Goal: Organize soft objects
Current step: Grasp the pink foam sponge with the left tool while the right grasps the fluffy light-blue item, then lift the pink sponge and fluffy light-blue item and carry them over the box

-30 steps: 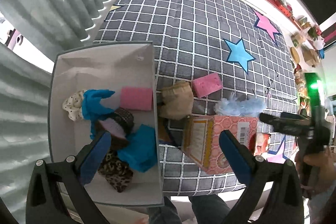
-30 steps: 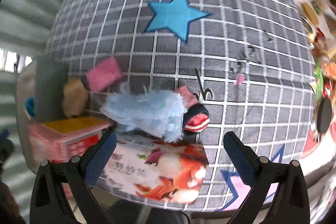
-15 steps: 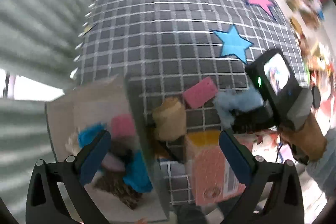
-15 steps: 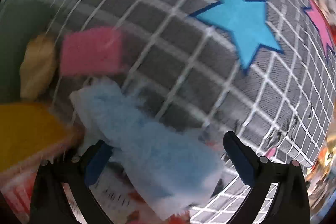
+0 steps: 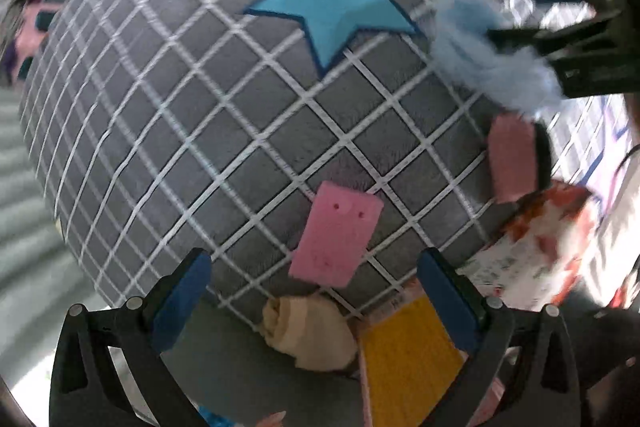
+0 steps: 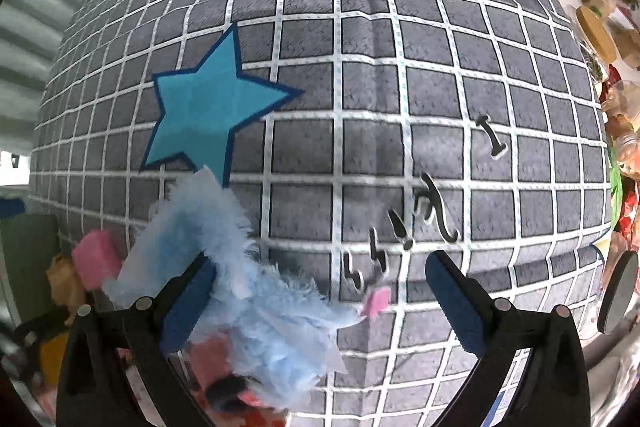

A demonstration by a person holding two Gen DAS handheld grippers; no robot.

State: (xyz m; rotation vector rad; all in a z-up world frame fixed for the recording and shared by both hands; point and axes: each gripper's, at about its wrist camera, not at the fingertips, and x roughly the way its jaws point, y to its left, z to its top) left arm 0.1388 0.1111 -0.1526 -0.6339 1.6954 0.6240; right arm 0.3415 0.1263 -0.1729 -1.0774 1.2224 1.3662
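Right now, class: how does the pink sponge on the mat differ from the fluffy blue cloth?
The pink sponge is a flat, crisp-edged rectangle; the fluffy blue cloth is shaggy and shapeless. The sponge lies alone on the checked mat, ahead of the open left gripper; the cloth lies between the fingers of the right gripper. Both look soft.

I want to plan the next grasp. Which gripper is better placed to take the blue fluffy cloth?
Right. The right gripper is open and already at the blue cloth, which lies against its left finger. The left gripper is open over the pink sponge, away from the cloth.
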